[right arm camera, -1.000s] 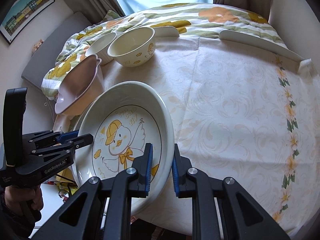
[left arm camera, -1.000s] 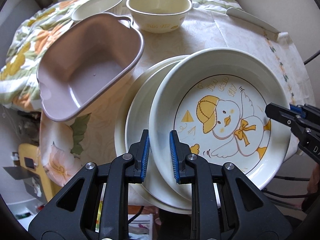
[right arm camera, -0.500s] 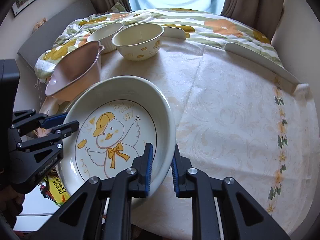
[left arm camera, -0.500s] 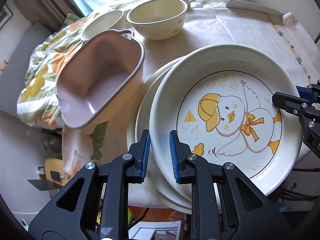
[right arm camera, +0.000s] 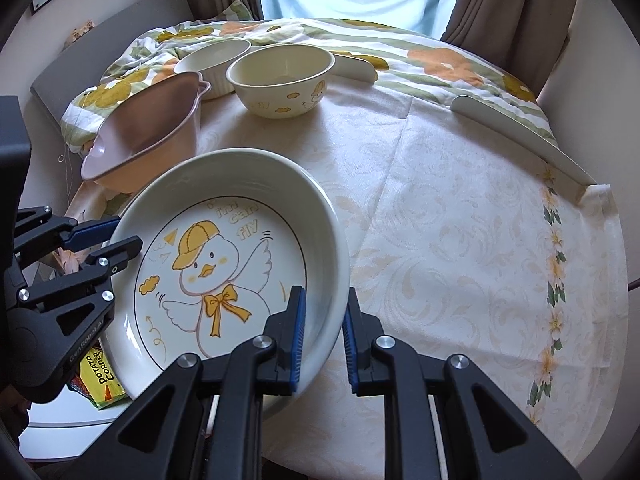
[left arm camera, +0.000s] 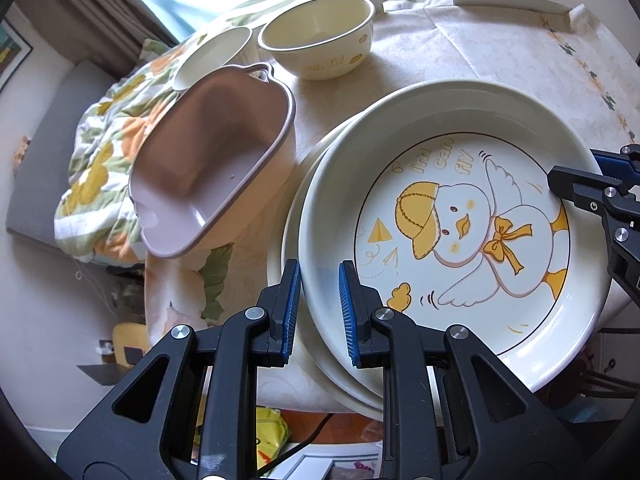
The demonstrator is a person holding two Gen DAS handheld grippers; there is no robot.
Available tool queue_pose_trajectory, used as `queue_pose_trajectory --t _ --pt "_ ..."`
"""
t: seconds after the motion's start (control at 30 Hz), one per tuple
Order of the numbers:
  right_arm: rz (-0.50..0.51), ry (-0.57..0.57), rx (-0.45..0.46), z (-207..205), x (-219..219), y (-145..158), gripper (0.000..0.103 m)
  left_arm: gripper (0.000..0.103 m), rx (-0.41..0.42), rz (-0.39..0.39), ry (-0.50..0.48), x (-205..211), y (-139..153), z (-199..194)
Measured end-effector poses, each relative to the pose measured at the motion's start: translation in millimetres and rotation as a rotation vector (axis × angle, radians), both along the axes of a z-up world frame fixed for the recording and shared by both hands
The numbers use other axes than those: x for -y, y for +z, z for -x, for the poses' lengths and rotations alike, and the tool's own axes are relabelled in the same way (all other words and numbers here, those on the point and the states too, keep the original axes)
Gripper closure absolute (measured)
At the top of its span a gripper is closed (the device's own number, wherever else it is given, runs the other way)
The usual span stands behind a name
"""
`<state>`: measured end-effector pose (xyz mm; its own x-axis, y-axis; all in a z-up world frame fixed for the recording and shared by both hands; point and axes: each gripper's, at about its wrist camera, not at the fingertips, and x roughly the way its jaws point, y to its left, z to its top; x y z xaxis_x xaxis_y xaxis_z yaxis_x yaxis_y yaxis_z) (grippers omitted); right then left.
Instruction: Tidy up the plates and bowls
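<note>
Left wrist view: both the left gripper [left arm camera: 319, 312] and right gripper [right arm camera: 323, 336] pinch the cream duck-print ceramic plate [left arm camera: 460, 224] by opposite rims, apparently above a plain cream plate [left arm camera: 316, 352]; lowering it level comes next.

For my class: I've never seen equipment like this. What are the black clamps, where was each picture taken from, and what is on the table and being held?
No robot here: a person holds hand-operated tongs, each carrying a camera that looks along its fingers. One picture is from the left tongs, the other from the right tongs. Both are shut on opposite rims of a cream deep plate printed with a yellow-capped duck, over a plain cream plate below it. On the cream patterned tablecloth also stand a pink rectangular dish with handles, a cream bowl with yellow cloud prints and a white ribbed bowl.
</note>
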<state>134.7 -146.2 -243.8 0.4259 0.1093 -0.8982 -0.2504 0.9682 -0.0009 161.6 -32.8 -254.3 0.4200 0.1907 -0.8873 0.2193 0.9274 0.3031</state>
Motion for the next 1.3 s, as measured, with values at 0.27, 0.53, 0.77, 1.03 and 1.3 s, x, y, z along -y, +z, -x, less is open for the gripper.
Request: queue_pose_trajectory --t 0.27,0.53,0.77,1.03,1.3 --pt "0.019 0.011 0.003 0 -3 -2 0.087 0.086 0.012 -0.048 0.008 4 0 0" --pt "0.069 0.035 0.021 3 -12 -3 0.087 0.086 0.013 -0.041 0.022 -1 1 -2" --pt "0.014 0.027 0.009 0 -4 0 0.087 0.075 -0.009 0.053 0.051 -9 5 -5" --pt "-0.221 0.058 0.081 -7 29 48 0.009 0.005 0.160 0.174 0.169 -40 65 9" --pt "-0.261 0.219 0.094 -47 10 92 0.000 0.002 0.277 0.400 0.392 -117 109 9"
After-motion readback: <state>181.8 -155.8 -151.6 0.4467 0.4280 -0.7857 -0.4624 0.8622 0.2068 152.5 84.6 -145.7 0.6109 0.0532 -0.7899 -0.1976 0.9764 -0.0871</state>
